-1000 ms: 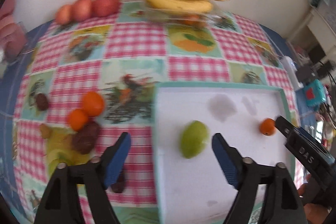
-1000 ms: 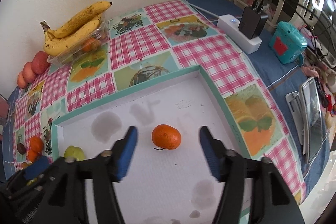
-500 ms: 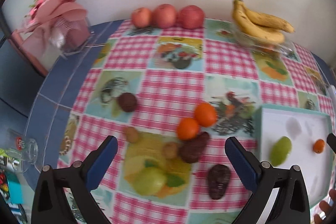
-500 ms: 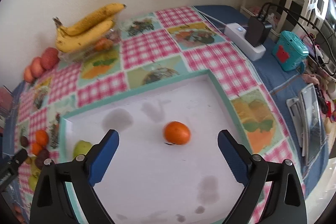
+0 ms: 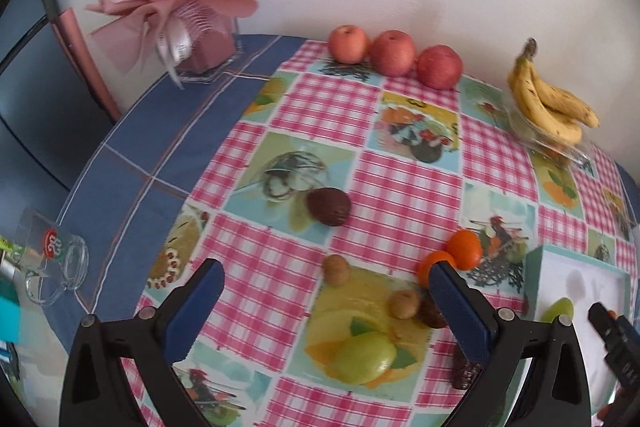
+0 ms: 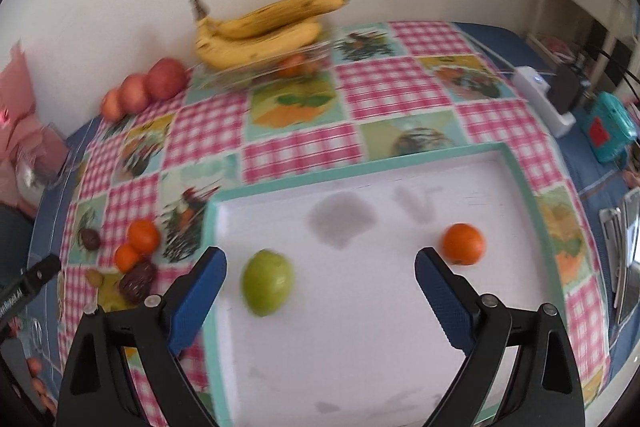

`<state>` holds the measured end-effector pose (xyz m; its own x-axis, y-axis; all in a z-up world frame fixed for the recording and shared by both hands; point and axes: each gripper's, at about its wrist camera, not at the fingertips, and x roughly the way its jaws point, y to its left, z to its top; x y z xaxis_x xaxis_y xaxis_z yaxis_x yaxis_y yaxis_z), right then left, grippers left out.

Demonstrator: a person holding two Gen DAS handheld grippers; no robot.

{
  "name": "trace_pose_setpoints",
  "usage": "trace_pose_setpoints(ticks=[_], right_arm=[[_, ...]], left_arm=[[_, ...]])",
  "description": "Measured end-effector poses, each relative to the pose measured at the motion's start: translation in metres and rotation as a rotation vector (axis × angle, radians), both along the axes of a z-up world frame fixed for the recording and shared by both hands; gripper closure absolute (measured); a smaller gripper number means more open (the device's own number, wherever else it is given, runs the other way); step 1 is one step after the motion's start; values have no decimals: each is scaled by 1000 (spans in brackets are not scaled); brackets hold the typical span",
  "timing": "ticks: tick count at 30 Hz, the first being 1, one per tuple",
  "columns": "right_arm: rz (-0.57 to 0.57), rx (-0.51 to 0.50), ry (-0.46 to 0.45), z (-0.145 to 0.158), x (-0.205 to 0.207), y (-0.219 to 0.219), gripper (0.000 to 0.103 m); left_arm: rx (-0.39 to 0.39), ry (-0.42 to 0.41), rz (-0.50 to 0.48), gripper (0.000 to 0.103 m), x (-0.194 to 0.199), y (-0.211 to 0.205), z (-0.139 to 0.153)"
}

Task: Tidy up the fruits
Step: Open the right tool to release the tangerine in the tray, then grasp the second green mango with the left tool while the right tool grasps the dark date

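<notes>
Left gripper [image 5: 324,301] is now hanging over the loose fruit on the checked pink tablecloth surface [image 5: 400,187]; a second ago it was over the white tray with teal rim [image 6: 516,163]. Its jaws are released, nothing between them, having just been opening. Right gripper [image 6: 320,285] is sitting further left over the tray than a second ago, jaws released wide, having just been opening; the small orange mandarin [image 6: 463,243] is now lying outside them, just beyond the right jaw. The green pear-shaped fruit [image 6: 267,282] is resting on the tray's left part, between the jaws near the left one, untouched, long axis running near-to-far, narrower end near.
</notes>
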<state>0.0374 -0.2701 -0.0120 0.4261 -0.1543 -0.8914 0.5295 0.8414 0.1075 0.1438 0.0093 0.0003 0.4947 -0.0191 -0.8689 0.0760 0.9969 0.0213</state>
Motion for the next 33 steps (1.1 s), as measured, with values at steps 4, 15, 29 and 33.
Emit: trace_pose_setpoints(ticks=[4, 15, 29, 33], right_arm=[[51, 15, 4, -3, 11, 23, 8], [218, 41, 36, -6, 32, 88, 8], [289, 72, 94, -29, 37, 115, 8], [305, 85, 108, -37, 39, 119, 19]], left_arm=[[-21, -8, 25, 0, 1, 16, 4], [-69, 44, 43, 0, -4, 35, -2], [-138, 246, 29, 0, -1, 25, -52], [-171, 295, 44, 0, -1, 23, -64]])
